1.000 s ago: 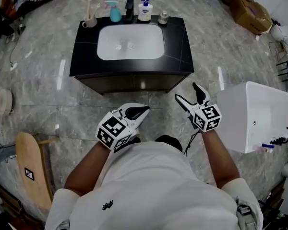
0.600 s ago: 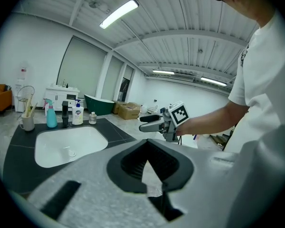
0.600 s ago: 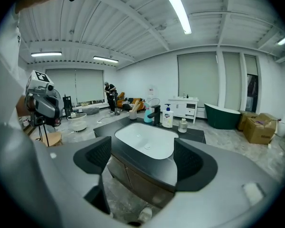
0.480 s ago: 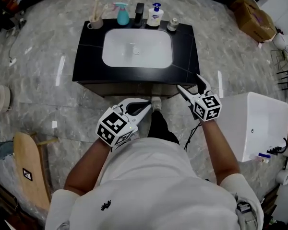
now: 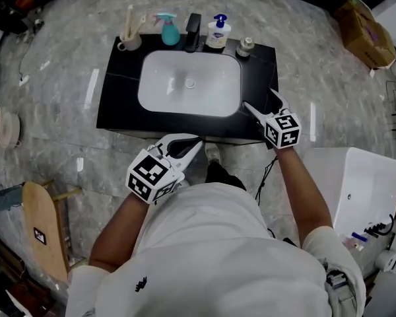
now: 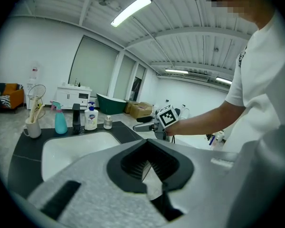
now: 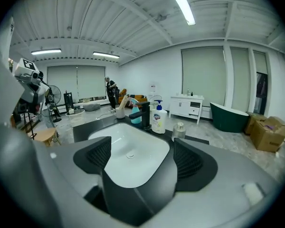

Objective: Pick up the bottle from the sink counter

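The right tool (image 5: 259, 99) is open and empty: its own view shows both jaws set wide apart with only the sink basin (image 7: 128, 152) between them. The left tool (image 5: 197, 141) is closed on nothing, with its jaws meeting at the tips, and hangs low in front of the table (image 5: 257, 78). Two bottles stand upright along the far edge of the table, on either side of the black faucet (image 5: 193, 30): a white pump bottle (image 5: 218, 33) and a teal spray bottle (image 5: 169, 30). The task does not say which, so I treat the pump bottle, nearer the right tool, as the likely target. Both are well apart from either tool, beyond the basin. I judge the pump bottle to be thin-walled plastic, light to moderate in weight depending on fill, which I cannot read. Its glossy label and a possibly wet surface make slipping likely. I would grip across the broad flat body below the shoulder. I would avoid the pump head, which is narrow and may depress or turn. Clamping force should be moderate, since a soft wall will dent.
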`<action>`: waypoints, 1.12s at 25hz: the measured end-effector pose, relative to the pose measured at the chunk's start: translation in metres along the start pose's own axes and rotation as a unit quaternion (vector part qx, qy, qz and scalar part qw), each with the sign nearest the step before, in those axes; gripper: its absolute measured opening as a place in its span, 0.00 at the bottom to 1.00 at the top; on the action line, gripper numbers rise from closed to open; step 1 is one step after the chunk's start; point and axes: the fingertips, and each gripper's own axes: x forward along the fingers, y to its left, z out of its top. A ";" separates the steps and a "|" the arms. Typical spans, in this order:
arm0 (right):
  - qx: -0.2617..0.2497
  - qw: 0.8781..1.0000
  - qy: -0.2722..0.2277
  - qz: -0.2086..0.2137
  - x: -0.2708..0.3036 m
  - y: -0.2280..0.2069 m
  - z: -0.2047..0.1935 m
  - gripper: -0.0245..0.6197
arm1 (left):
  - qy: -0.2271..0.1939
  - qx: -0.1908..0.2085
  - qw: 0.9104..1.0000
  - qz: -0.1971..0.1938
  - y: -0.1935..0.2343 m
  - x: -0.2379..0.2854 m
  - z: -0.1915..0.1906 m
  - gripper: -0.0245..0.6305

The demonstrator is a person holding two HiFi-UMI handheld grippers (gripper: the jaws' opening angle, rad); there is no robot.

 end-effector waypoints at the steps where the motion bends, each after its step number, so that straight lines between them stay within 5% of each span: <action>1: -0.003 1.000 0.003 0.002 0.010 -0.013 0.002 0.70 | 0.000 -0.002 1.000 0.004 0.007 0.008 0.006 0.05; 14: -0.007 0.999 0.031 0.026 0.144 -0.133 0.006 0.70 | 0.023 -0.042 0.997 0.063 0.069 0.078 0.052 0.05; 28: 0.000 0.997 0.053 0.047 0.265 -0.182 -0.013 0.72 | 0.041 -0.090 0.988 0.122 0.115 0.110 0.060 0.05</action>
